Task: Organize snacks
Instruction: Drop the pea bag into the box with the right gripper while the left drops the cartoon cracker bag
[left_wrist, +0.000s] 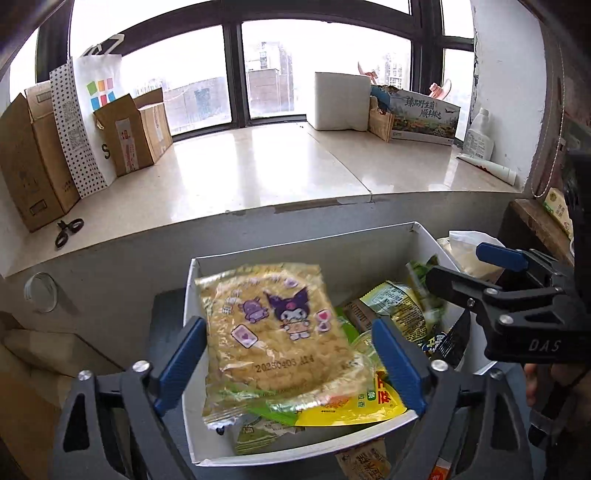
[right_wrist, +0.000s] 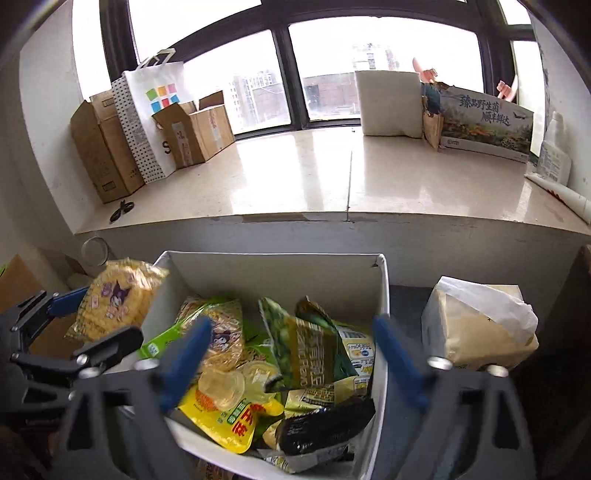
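A home room by a big window (left_wrist: 236, 70): a stone sill (left_wrist: 258, 173) carries cardboard boxes (left_wrist: 33, 155), a shopping bag (left_wrist: 96, 110) and scissors (left_wrist: 68, 230).

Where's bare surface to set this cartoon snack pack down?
The wide window ledge is bare between the cardboard boxes and the white block. The white bin is crowded with packets. The scissors take the ledge's front left corner.

A glossy beige stone window ledge (right_wrist: 314, 177) carries, at its left end, brown cardboard boxes (right_wrist: 107, 155), a white dotted paper bag (right_wrist: 151, 122) and black scissors (right_wrist: 122, 211). At the right — a white foam block (right_wrist: 391, 103), a printed landscape carton (right_wrist: 487, 125), a white plastic bottle (left_wrist: 480, 134) and a white tube (left_wrist: 487, 167).
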